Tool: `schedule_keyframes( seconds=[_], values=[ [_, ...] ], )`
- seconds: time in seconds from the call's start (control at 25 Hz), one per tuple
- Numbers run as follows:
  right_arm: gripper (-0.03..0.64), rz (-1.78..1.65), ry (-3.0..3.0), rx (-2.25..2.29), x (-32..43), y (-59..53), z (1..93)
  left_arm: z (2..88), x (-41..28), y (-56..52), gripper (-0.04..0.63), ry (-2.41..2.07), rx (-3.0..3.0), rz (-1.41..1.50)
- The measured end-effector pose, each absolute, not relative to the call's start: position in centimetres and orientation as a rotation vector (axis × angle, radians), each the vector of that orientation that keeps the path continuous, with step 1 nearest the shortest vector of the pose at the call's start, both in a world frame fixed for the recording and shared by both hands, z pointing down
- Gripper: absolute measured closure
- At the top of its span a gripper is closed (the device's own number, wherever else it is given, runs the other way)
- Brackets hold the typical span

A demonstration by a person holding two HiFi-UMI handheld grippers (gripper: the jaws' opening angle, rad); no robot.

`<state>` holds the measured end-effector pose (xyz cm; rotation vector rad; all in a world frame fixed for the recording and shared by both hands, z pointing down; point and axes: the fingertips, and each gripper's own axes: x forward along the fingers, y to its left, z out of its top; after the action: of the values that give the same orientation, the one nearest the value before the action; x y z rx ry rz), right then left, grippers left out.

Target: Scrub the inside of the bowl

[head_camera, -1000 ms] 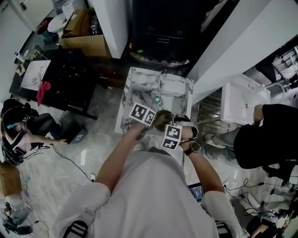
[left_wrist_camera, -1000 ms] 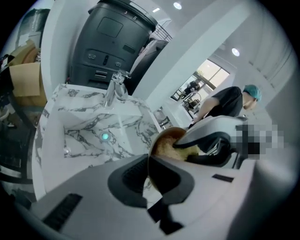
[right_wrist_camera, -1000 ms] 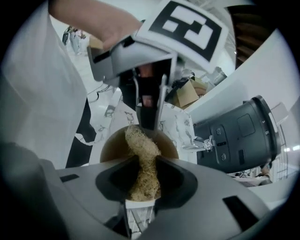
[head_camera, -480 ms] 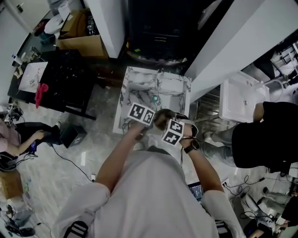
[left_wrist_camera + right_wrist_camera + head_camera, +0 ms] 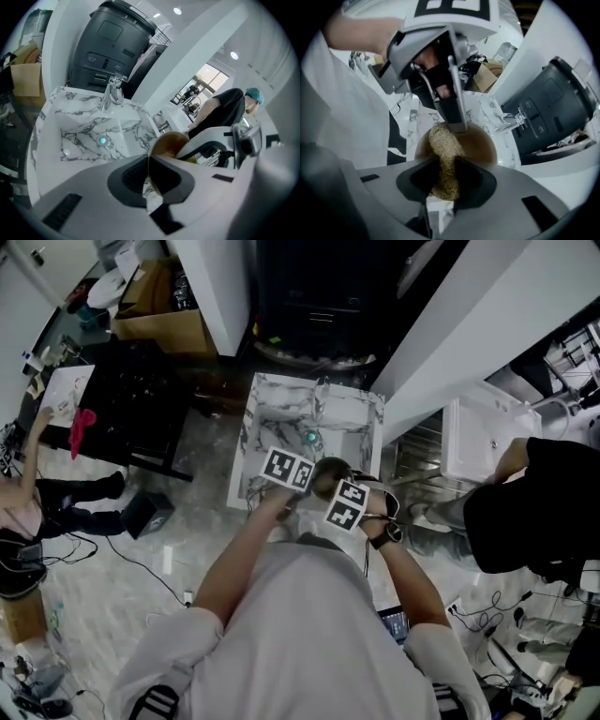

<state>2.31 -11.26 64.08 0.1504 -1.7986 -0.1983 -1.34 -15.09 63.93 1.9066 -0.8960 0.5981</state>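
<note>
Mid-scrub: left gripper (image 5: 148, 165) pinches the bowl (image 5: 480, 140) rim; right gripper (image 5: 446, 180) grips a fibre scrubber (image 5: 443, 145) inside it. Next, likely: sweep round the wall, steadily pressed.

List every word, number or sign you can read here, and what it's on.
No readable text anywhere.
Left marker cube: black-and-white square pattern, no letters.
Right marker cube: the same.
Black machine, front panel: marks too blurred to read.
Paper on the dark table: too small to read.
</note>
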Motion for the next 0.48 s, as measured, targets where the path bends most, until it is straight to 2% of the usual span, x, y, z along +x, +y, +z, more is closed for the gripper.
schedule_keyframes(
  seconds=[0.2,0.48],
  values=[
    [0.508,0.011,-1.965,0.175,1.0,-11.3,63.4,64.8,-1.5,-14.4,0.576,-0.871,1.894,0.622],
    [0.509,-0.182,-1.836,0.342,2.6,-14.3,63.3,63.1,-0.3,-14.6,0.575,-0.834,1.953,0.615]
  ],
)
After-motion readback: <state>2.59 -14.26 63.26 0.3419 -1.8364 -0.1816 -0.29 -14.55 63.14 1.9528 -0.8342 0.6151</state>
